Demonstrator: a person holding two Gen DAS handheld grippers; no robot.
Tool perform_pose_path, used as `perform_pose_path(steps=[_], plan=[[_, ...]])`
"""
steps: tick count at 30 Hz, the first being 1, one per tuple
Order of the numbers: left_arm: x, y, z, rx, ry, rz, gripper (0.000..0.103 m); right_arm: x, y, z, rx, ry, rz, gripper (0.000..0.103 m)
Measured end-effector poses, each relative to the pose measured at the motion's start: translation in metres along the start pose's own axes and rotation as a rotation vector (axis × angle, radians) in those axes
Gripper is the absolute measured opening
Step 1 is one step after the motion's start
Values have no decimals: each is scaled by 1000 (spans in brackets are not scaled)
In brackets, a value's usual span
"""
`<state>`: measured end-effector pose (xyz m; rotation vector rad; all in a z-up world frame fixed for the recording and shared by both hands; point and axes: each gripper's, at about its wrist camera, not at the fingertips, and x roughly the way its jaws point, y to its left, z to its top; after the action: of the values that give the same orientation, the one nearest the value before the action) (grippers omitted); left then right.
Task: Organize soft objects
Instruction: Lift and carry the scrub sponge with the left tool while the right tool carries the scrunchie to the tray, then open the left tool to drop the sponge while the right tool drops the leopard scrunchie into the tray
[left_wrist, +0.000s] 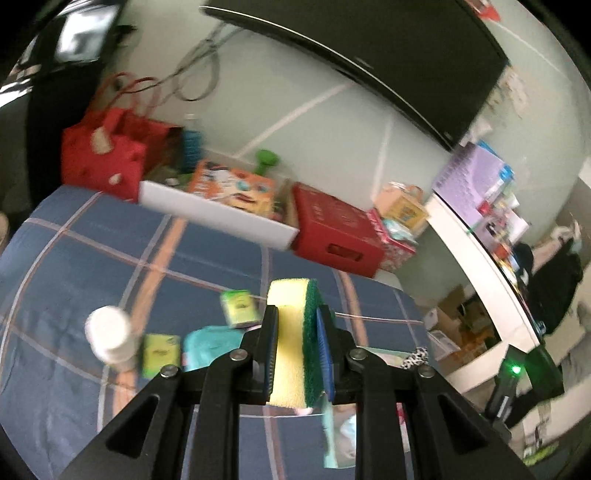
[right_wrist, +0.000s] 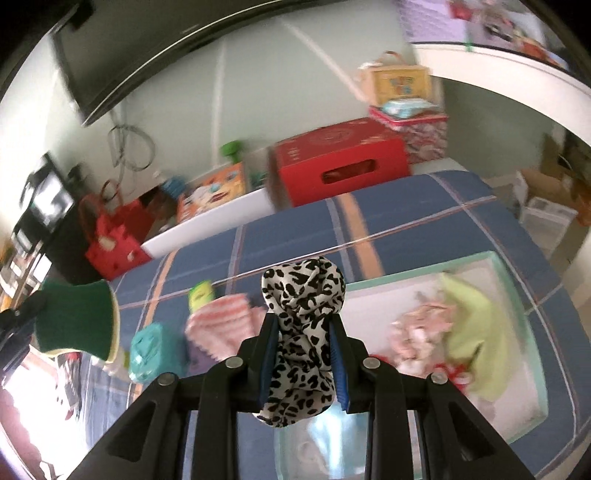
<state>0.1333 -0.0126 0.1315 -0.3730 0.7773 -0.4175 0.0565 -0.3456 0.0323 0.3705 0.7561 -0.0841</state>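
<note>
Two tongs are in play, each clamped on something soft above a bed covered with a blue plaid blanket (left_wrist: 92, 258). The left tongs (left_wrist: 297, 350) squeeze a yellow sponge (left_wrist: 290, 343) with a green scrubbing side, held upright between the pads; the left wrist view shows its yellow face, while the right wrist view catches the same sponge from its green side at the far left edge. The right tongs (right_wrist: 303, 354) are closed on a bunched leopard-print cloth (right_wrist: 303, 295), of which the left view shows only a small scrap low at the right. Only the right view shows the shallow pale-green tray (right_wrist: 517, 288) lying on the blanket to the right of the cloth, with a yellow-green cloth (right_wrist: 472, 325) and pinkish soft items inside. Only the left view shows a white bottle (left_wrist: 109, 332) and two small green packets (left_wrist: 240, 308) on the blanket. Both views show a teal pouch (right_wrist: 147, 347), and the right view adds a pink striped cloth (right_wrist: 221, 325) just beside it. A red box (right_wrist: 340, 158) stands beyond the far edge of the bed by the wall.
</note>
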Motion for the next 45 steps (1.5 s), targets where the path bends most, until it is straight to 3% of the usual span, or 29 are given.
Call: perform_pose_path(steps=[6, 12, 19, 23, 31, 37, 40, 42, 45], plan=[[53, -53, 3, 62, 84, -90, 21, 6, -45, 14, 94, -2, -95, 29], [117, -101, -19, 132, 171, -138, 21, 19, -85, 15, 169, 6, -179, 29], [195, -104, -62, 94, 286, -180, 21, 40, -115, 8, 220, 50, -257, 29], [226, -92, -86, 68, 330, -139, 21, 46, -123, 3, 236, 66, -265, 29], [246, -78, -107, 99, 378, -27, 19, 56, -127, -2, 242, 97, -288, 31], [240, -74, -104, 96, 379, -32, 19, 53, -123, -2, 218, 98, -301, 32], [231, -78, -99, 99, 376, -33, 19, 46, -118, 0, 202, 86, -314, 45], [222, -82, -94, 110, 375, -24, 22, 40, -115, 2, 190, 74, -317, 46], [211, -87, -88, 119, 367, -24, 41, 31, -110, 4, 179, 59, -318, 57]])
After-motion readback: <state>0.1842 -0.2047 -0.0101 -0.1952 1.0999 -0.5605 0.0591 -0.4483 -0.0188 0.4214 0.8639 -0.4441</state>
